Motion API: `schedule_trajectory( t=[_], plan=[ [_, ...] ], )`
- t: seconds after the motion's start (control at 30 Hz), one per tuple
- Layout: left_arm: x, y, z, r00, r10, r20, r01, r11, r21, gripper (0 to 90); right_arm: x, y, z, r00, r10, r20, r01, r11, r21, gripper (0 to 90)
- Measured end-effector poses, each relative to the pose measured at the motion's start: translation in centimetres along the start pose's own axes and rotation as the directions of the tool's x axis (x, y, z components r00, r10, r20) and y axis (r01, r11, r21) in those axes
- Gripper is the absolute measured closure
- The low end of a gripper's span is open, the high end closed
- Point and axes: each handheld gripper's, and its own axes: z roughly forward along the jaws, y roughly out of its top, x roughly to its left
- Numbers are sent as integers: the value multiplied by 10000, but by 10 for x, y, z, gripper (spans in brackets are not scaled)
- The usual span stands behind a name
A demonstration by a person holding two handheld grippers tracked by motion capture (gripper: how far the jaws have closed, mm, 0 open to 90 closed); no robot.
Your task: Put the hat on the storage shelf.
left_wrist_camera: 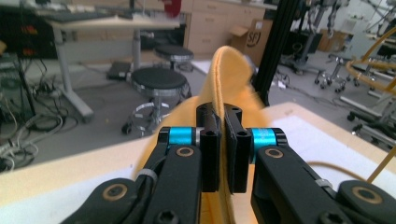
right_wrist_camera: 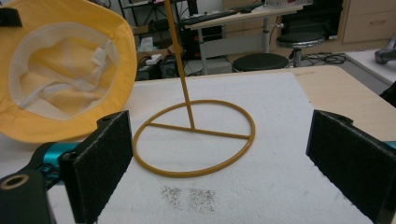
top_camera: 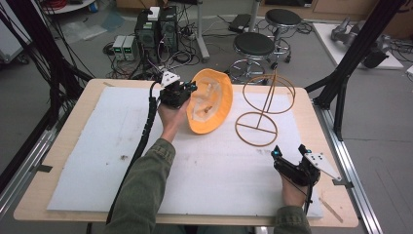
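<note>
While raised, left gripper (top_camera: 191,89) pinches hat (top_camera: 210,102) brim

My table (top_camera: 63,161) is light wood, and a white foam sheet (top_camera: 204,170) covers most of its top. On that sheet stands the yellow wire hat stand (top_camera: 256,128), its ring base flat on the foam, with specks of dark grit (right_wrist_camera: 189,196) just before it.

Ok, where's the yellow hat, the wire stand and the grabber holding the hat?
Yellow hat (top_camera: 210,105), high view, on its pale inside lining.
Wire stand (right_wrist_camera: 194,171), right gripper view, on the front of its round base ring.
Left gripper (left_wrist_camera: 223,140), left gripper view, where its jaws pinch the hat's brim.
</note>
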Motion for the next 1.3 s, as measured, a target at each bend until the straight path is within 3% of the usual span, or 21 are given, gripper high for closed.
schedule_trajectory(
  t=[0.2, 0.27, 0.3, 0.33, 0.5, 0.53, 0.57, 0.6, 0.63, 0.77, 0.8, 0.87, 1.2, 1.23, 1.3],
  plan=[
    [-4, 6, -6, 9993, 351, -82, -356, 9974, -630, 861, 0, 0, 0, 10000, 51, -16, -51, 10000, 4, 61],
    [-9, 11, -11, 9969, 755, -234, -777, 9901, -1173, 861, 0, 0, 0, 10000, 79, -18, -79, 10000, 1, 61],
    [-9, 11, -11, 9969, 755, -234, -777, 9901, -1173, 861, 0, 0, 0, 10000, 79, -29, -79, 10000, 21, 61],
    [-13, 14, -14, 9959, 870, -239, -896, 9845, -1506, 861, 0, 0, 1, 10000, 49, -34, -49, 10000, 28, 62],
    [-20, 23, -22, 9928, 1158, -295, -1194, 9708, -2081, 861, 0, 0, 1, 9999, 126, -51, -126, 9999, 3, 61],
    [-20, 23, -22, 9928, 1158, -295, -1194, 9708, -2081, 861, 0, 0, 0, 9999, 117, -51, -117, 9999, 11, 62],
    [-22, 27, -25, 9912, 1267, -370, -1319, 9638, -2316, 861, -1, 0, 0, 9999, 107, -56, -107, 9999, 12, 61],
    [-22, 27, -25, 9912, 1267, -370, -1319, 9638, -2316, 861, -1, 0, 0, 9999, 107, -56, -107, 9999, 12, 61],
    [-23, 30, -29, 9895, 1369, -471, -1444, 9547, -2603, 861, -1, 0, 0, 10000, 54, -47, -54, 10000, -39, 61],
    [-28, 37, -37, 9804, 1634, -1100, -1901, 9311, -3113, 861, -1, 0, 0, 9999, 70, -73, -70, 10000, -29, 61],
    [-28, 37, -37, 9804, 1634, -1100, -1901, 9311, -3113, 861, -1, 0, 0, 9999, 105, -75, -105, 9999, -4, 61],
    [-31, 43, -41, 9771, 1702, -1280, -2041, 9198, -3352, 862, -1, 0, 1, 9999, 75, -87, -75, 10000, -17, 61],
    [-45, 61, -44, 9719, 1886, -1411, -2285, 9006, -3698, 860, 0, 0, 0, 9998, 122, -169, -124, 9998, -122, 61],
    [-51, 66, -44, 9692, 2006, -1430, -2410, 8918, -3830, 860, 0, 0, -1, 9997, 141, -196, -143, 9999, -88, 61],
    [-57, 71, -44, 9667, 2130, -1421, -2524, 8852, -3908, 860, 0, 0, 0, 9996, 144, -233, -146, 9999, -91, 61]
  ],
)
